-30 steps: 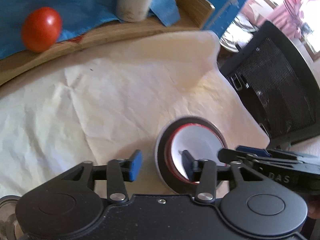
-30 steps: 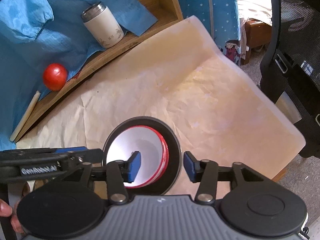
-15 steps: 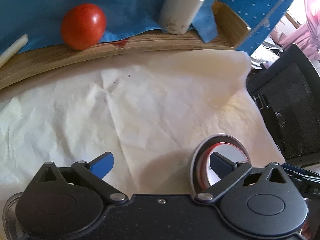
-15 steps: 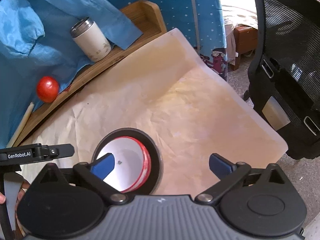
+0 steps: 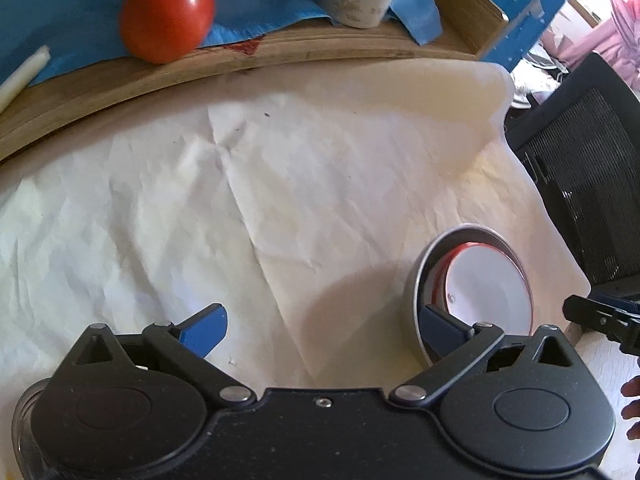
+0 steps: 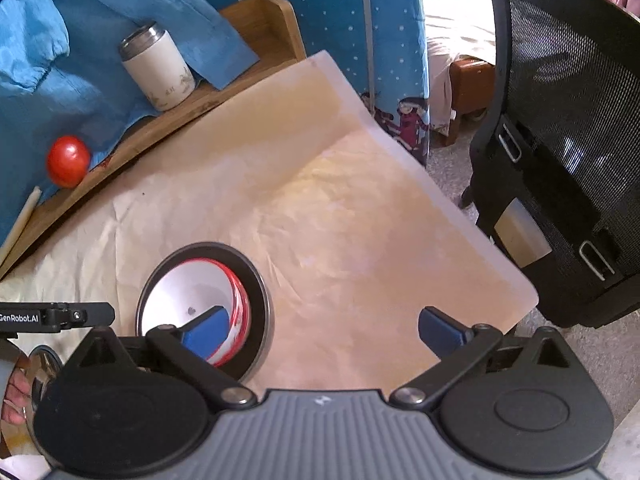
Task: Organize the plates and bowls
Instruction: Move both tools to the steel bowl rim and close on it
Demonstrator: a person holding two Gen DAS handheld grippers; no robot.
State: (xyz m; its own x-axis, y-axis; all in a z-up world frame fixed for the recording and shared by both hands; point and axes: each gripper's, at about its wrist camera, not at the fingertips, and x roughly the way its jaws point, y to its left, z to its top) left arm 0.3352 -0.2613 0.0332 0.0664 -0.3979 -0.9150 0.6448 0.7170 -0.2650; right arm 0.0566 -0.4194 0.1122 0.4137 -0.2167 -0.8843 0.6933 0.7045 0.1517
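Nearest me, both sets of jaws stood spread wide and empty: a second earlier each had been narrowed around the stacked dishes, and by now both had let go and drawn back. My left gripper [image 5: 322,330] hung over bare paper, its right fingertip [image 5: 438,330] overlapping the near rim of the metal plate [image 5: 424,276]; I could not tell whether it touched. My right gripper [image 6: 322,330] had its left fingertip [image 6: 208,330] in front of the bowl's near side, its other fingertip out over the paper.

I counted one red-rimmed white bowl [image 6: 192,300] sitting inside one dark-rimmed metal plate [image 6: 262,300], the pair resting on the crumpled paper sheet [image 6: 340,220] that covered the counter. The bowl [image 5: 488,296] sat off-centre, pushed toward one side of the plate. At the lower left of the right wrist view a second metal rim [image 6: 44,360] peeked out, too cut off to name.

Farther back ran one wooden shelf [image 5: 280,56] draped with blue cloth [image 6: 80,60]. On it sat one tomato [image 5: 166,14], one white insulated tumbler [image 6: 156,74] with a steel top, and one pale stick [image 5: 24,74] at the left end. Beyond the counter's right edge stood one black mesh chair [image 6: 560,160].
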